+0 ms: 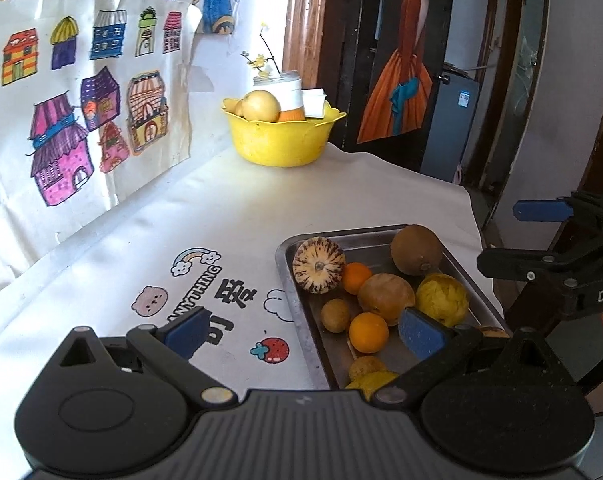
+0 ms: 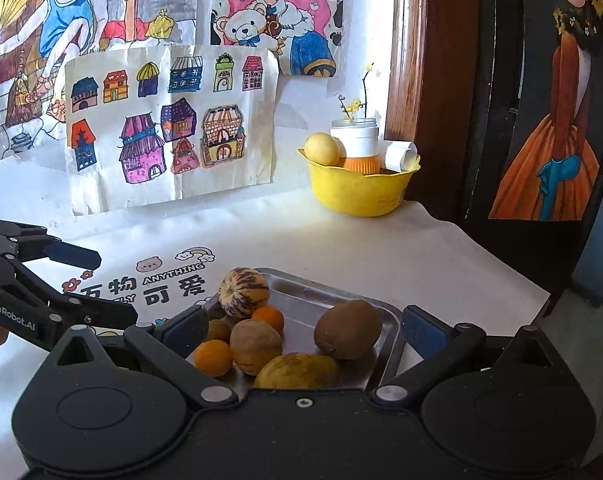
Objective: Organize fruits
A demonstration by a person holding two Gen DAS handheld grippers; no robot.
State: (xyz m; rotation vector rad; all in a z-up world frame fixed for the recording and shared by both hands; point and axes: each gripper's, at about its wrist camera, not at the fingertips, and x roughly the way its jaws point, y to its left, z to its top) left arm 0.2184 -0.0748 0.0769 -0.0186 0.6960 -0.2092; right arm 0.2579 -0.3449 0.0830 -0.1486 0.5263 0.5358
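Fruit is sitting piled in the steel tray point(image 2: 385, 322) right under both tongs, left gripper point(image 1: 305, 330) & right gripper point(image 2: 305, 326) hovering wide open w/ nothing held, so I'd say picking is just starting; next: lowering onto one piece, prob. for the yellow bowl point(image 2: 357, 192) well ahead.

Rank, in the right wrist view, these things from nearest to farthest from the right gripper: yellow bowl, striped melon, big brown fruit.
1. Big brown fruit, right side of tray, just ahead.
2. Striped melon, tray's far left corner.
3. Yellow bowl, far back by the wall.
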